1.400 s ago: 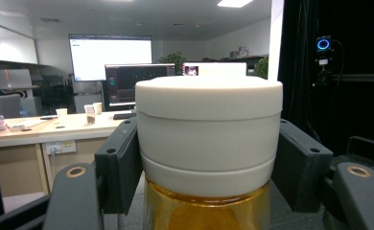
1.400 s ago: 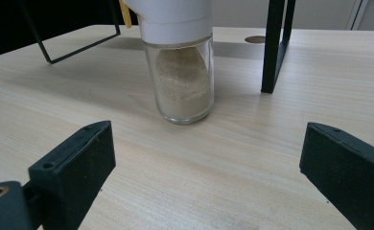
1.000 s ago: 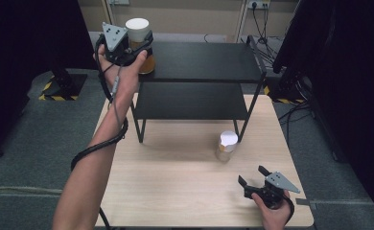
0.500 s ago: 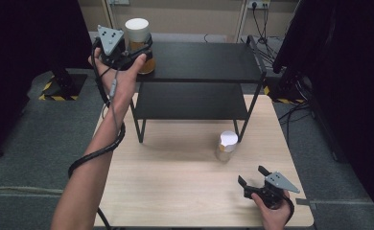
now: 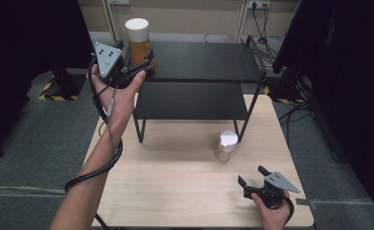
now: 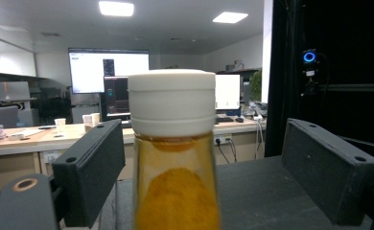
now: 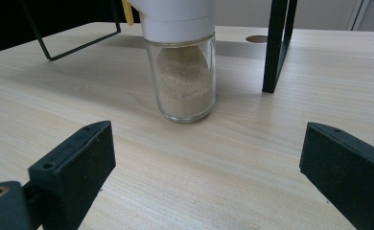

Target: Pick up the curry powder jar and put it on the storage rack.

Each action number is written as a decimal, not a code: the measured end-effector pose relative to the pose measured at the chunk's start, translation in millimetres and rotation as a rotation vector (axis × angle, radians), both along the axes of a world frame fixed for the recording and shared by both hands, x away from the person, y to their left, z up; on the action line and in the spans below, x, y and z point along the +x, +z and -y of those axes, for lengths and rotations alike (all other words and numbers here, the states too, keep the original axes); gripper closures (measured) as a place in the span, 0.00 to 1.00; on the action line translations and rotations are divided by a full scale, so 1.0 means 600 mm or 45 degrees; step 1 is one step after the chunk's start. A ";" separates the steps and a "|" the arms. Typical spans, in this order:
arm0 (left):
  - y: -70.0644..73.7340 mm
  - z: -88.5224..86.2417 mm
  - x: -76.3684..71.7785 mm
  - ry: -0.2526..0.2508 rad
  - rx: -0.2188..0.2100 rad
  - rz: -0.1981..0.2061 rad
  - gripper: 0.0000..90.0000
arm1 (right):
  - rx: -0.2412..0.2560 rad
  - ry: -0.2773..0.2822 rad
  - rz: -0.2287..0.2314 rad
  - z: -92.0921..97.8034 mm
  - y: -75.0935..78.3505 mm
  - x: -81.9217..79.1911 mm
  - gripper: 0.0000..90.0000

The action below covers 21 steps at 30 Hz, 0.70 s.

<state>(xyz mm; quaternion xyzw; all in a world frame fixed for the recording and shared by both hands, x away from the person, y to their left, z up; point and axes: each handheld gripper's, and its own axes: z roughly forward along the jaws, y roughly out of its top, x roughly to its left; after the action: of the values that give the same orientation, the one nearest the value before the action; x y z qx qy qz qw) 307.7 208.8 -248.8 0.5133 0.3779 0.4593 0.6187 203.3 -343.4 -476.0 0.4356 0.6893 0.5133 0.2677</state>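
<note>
A glass jar of orange powder [image 5: 140,47] with a white lid stands on the left end of the black rack's top shelf [image 5: 209,62]. My left gripper [image 5: 146,63] is open at that corner. In the left gripper view the orange jar [image 6: 173,191] stands between the jaws of the left gripper [image 6: 202,143], with a gap on each side. A second jar with pale beige powder [image 5: 226,146] and a white lid stands on the wooden table [image 5: 175,187] by the rack's right front leg. My right gripper [image 5: 251,175] rests open at the table's front right, and the beige jar [image 7: 185,81] is a short way ahead of the right gripper [image 7: 209,143].
The two-tier black rack has a lower shelf [image 5: 190,101] and thin legs [image 7: 275,48] standing on the table. The left forearm and its cable [image 5: 96,167] run along the table's left edge. Grey floor and dark curtains surround the table.
My left gripper has drawn back a little toward the person, uncovering the lower part of the orange jar, which stays on the shelf. The right gripper and beige jar have not moved.
</note>
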 end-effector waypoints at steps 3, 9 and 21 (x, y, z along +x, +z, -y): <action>-0.013 -0.001 -0.011 -0.017 0.002 0.005 0.16 | 0.003 0.001 -0.002 0.000 0.000 0.000 0.06; -0.042 -0.005 -0.031 -0.046 0.000 0.004 0.16 | 0.000 0.001 -0.003 -0.001 0.000 0.000 0.06; -0.090 -0.009 -0.059 -0.076 0.032 0.010 0.16 | -0.002 0.003 -0.001 -0.001 0.000 0.000 0.06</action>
<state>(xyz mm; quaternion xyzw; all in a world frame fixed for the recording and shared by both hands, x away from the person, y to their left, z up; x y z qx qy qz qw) 272.2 214.4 -302.8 0.5301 0.3541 0.4473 0.6273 203.2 -342.5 -475.8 0.4350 0.6903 0.5129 0.2670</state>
